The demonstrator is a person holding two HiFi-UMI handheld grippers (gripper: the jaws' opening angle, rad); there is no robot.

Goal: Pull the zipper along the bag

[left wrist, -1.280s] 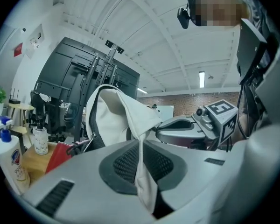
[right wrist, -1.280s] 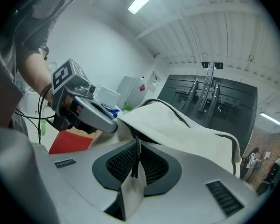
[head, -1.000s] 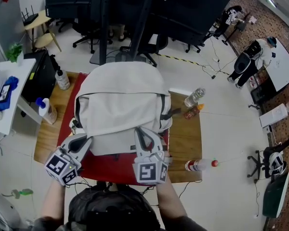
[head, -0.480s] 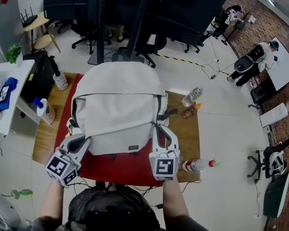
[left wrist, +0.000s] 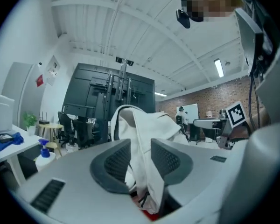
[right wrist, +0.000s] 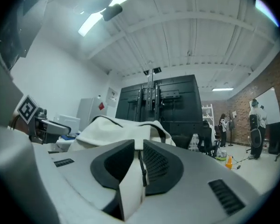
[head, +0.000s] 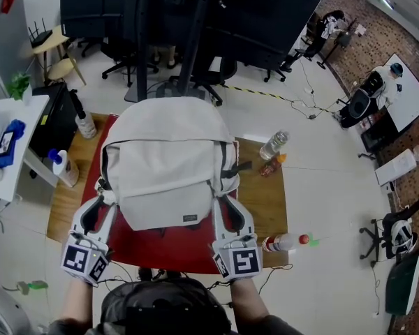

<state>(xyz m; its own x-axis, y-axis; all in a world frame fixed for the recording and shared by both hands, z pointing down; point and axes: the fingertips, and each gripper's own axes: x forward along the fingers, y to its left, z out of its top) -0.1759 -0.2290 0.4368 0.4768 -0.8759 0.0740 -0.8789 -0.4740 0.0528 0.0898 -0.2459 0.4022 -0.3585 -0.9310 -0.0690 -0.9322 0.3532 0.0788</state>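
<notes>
A cream backpack lies on a red mat on the wooden table; its dark zipper track runs across the top and down both sides. My left gripper is at the bag's lower left corner. Its jaws are opening, and loose bag fabric hangs between them, touching only the right pad. My right gripper is at the lower right side. Its jaws are starting to open but still pinch a fold of bag fabric with a black seam between the pads.
A clear bottle and a small orange one lie on the table right of the bag. A red-capped bottle lies at the near right edge. A spray bottle and another bottle stand on the left. Office chairs and dark frames stand behind.
My right gripper has slid from the bag's front middle to its lower right side. Both grippers have drawn back toward me, and the left jaws now stand wider.
</notes>
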